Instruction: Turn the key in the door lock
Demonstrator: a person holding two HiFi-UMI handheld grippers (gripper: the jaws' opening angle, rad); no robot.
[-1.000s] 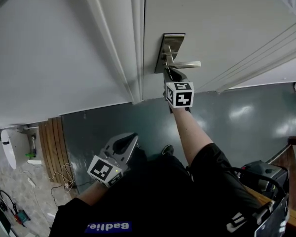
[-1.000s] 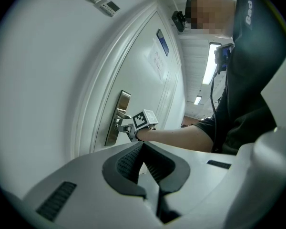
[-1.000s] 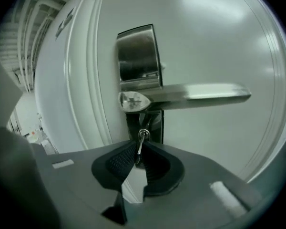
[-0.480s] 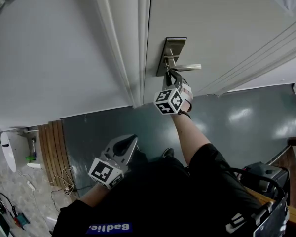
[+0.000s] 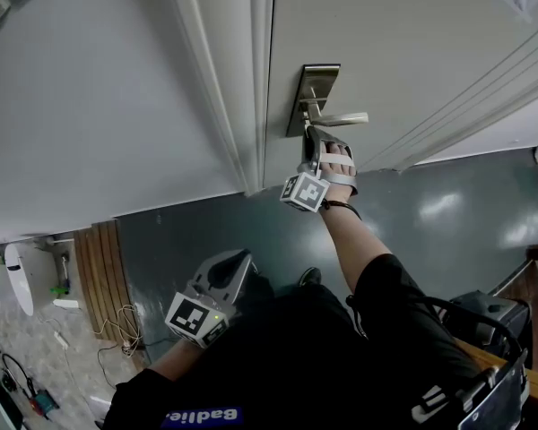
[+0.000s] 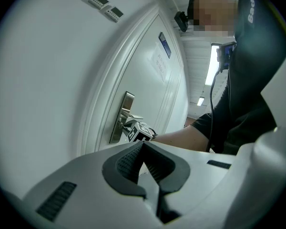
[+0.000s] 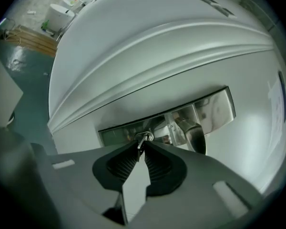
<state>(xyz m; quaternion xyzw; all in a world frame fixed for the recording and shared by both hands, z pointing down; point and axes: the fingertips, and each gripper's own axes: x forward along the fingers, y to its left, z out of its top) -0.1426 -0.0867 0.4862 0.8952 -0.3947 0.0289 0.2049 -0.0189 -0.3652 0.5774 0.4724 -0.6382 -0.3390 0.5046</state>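
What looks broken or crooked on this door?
Nothing looks broken or crooked. The key sits in the lock plate below the handle, and the right tool, whose jaws have just been closing, pinches it. The plate sits straight.

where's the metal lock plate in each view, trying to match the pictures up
Head view: lock plate upper centre, on the door near its edge.
Left gripper view: lock plate left of centre, seen at a slant and narrow.
Right gripper view: lock plate lying across the middle of the picture.
Shared landmark: the lever handle sticking out of the plate in all three.
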